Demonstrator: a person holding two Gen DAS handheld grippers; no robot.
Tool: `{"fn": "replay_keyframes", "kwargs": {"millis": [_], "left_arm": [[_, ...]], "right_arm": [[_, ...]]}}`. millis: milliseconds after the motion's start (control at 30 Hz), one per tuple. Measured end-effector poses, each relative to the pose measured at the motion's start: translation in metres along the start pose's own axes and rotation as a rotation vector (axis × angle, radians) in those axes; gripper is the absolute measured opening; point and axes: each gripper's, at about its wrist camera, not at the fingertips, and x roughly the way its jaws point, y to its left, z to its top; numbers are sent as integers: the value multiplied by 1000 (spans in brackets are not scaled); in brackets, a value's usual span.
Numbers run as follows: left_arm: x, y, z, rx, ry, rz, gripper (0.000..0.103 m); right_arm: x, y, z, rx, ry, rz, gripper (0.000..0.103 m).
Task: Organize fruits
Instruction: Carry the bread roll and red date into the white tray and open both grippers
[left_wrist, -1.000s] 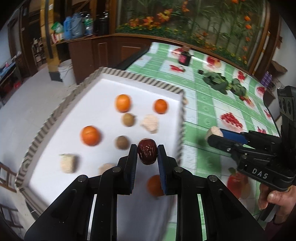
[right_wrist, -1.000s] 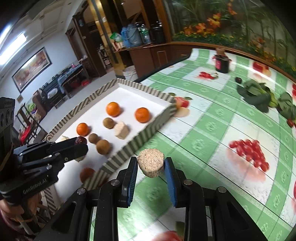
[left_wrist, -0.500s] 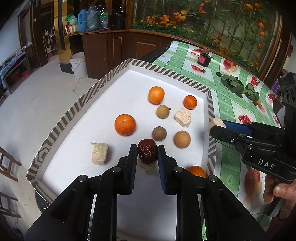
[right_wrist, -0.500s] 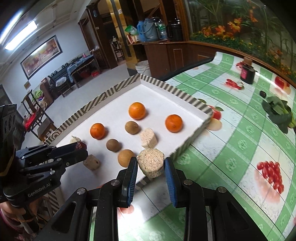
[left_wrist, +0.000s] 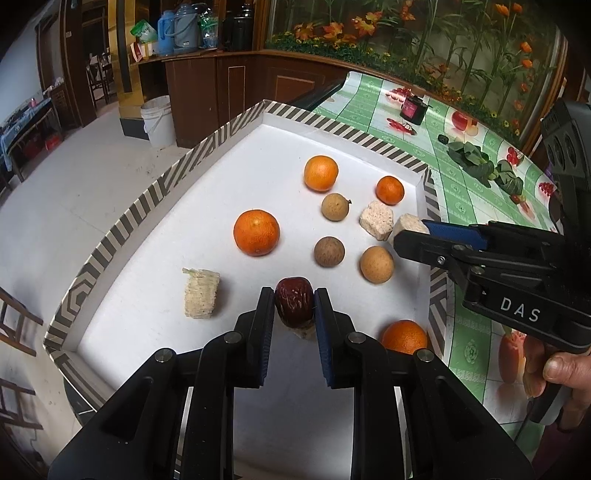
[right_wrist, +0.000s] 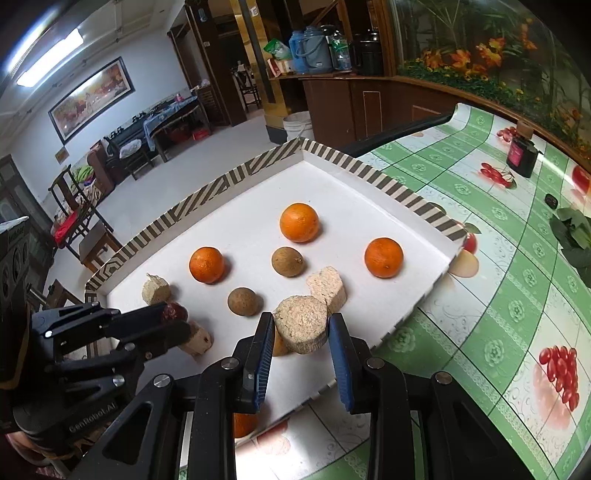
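While the dark red jujube sits clamped in the left gripper above the white tray, near edge, the right gripper is pinched on a pale corn chunk over the tray's right side. Oranges, brown longans and other corn pieces lie spread on the tray; green checked tablecloth beyond.

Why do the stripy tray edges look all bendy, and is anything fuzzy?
Left wrist view: the fisheye lens curves the tray rim and darkens the corners; the fruit is sharp, the dark red fruit shows tiny glints. Right wrist view: same bending on the tablecloth; a ceiling light glares top left.
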Motion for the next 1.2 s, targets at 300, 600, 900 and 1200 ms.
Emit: {"fn": "replay_keyframes", "kwargs": {"millis": [300, 600, 900, 1200], "left_arm": [[1, 0, 0, 1, 0, 0, 21], [4, -2, 4, 0, 1, -6, 21], [6, -3, 4, 1, 2, 6, 21], [6, -5, 3, 12, -4, 30, 27]], "right_arm": [[9, 2, 6, -5, 9, 5, 29], [21, 3, 14, -16, 21, -3, 29], [29, 9, 21, -65, 8, -43, 29], [27, 1, 20, -22, 9, -3, 31]]}}
